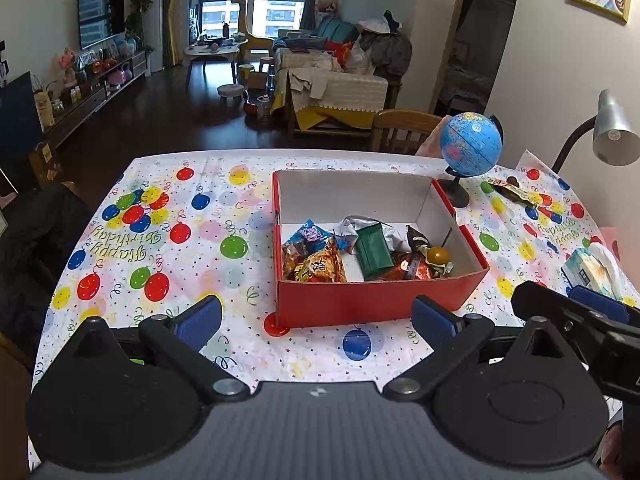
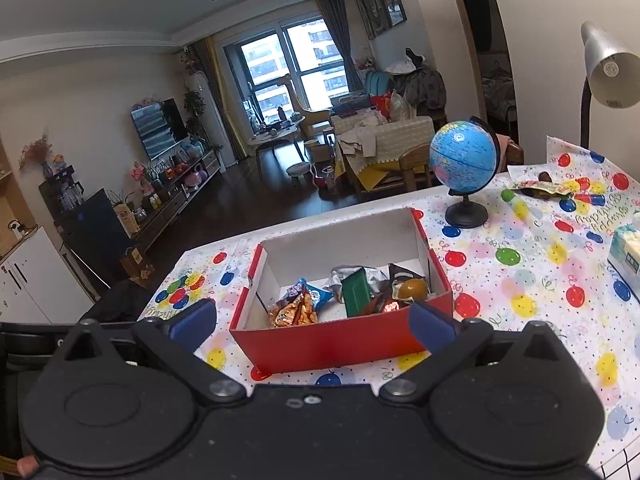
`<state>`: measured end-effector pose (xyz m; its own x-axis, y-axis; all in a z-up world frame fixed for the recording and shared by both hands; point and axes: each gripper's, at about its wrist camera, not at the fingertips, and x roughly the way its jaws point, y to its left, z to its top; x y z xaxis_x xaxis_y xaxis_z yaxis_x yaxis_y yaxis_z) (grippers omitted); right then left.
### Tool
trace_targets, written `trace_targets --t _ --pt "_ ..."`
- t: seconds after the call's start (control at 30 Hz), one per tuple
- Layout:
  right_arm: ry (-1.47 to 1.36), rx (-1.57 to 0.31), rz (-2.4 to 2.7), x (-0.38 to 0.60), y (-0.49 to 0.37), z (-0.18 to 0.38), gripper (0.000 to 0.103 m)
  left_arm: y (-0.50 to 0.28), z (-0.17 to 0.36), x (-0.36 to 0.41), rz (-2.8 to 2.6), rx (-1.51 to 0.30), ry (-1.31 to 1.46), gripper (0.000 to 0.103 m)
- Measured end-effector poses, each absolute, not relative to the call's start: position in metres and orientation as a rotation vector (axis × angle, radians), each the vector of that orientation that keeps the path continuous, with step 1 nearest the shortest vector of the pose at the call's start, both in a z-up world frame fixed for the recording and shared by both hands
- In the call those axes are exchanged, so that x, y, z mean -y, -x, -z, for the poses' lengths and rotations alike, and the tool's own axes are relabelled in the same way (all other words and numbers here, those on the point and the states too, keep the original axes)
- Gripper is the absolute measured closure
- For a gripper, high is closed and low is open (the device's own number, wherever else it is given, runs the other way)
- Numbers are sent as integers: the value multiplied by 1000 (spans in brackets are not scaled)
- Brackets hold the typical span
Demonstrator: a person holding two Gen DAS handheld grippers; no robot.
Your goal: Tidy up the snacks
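A red box (image 1: 360,300) with a white inside stands on the balloon tablecloth (image 1: 160,240); it also shows in the right wrist view (image 2: 332,344). It holds several snack packets, among them a green one (image 1: 374,254) (image 2: 357,294), an orange one (image 1: 320,268) (image 2: 294,312) and a round golden sweet (image 1: 438,255). One more snack packet (image 1: 512,191) (image 2: 540,189) lies on the cloth behind the globe. My left gripper (image 1: 318,320) is open and empty just before the box. My right gripper (image 2: 314,326) is open and empty, also before the box; part of it shows at the left wrist view's right edge (image 1: 576,312).
A blue globe (image 1: 470,144) (image 2: 464,156) on a black stand is right of the box. A desk lamp (image 1: 612,132) (image 2: 608,72) and a tissue pack (image 1: 592,272) (image 2: 626,252) are at the far right. A wooden chair (image 1: 404,128) stands behind the table.
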<state>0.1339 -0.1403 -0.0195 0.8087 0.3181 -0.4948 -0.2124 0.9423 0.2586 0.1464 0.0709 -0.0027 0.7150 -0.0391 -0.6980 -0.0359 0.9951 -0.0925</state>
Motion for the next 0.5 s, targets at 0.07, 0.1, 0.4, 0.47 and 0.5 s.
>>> trace_targets --t 0.07,0.1,0.4,0.47,0.5 --pt "-184 -551 -284 138 -133 18 0 -146 2 -71 0 -770 98 1" --pt "-181 -547 -284 137 -133 18 0 -146 2 -71 0 -768 97 1" --pt "-193 -541 -246 135 -135 16 1 -143 -3 -76 22 -732 111 1" --pt "-198 -543 -231 136 -136 16 1 -142 -3 -77 33 -725 114 1" --pt "-199 -541 -224 135 -135 16 1 -142 -4 -77 37 -723 114 1"
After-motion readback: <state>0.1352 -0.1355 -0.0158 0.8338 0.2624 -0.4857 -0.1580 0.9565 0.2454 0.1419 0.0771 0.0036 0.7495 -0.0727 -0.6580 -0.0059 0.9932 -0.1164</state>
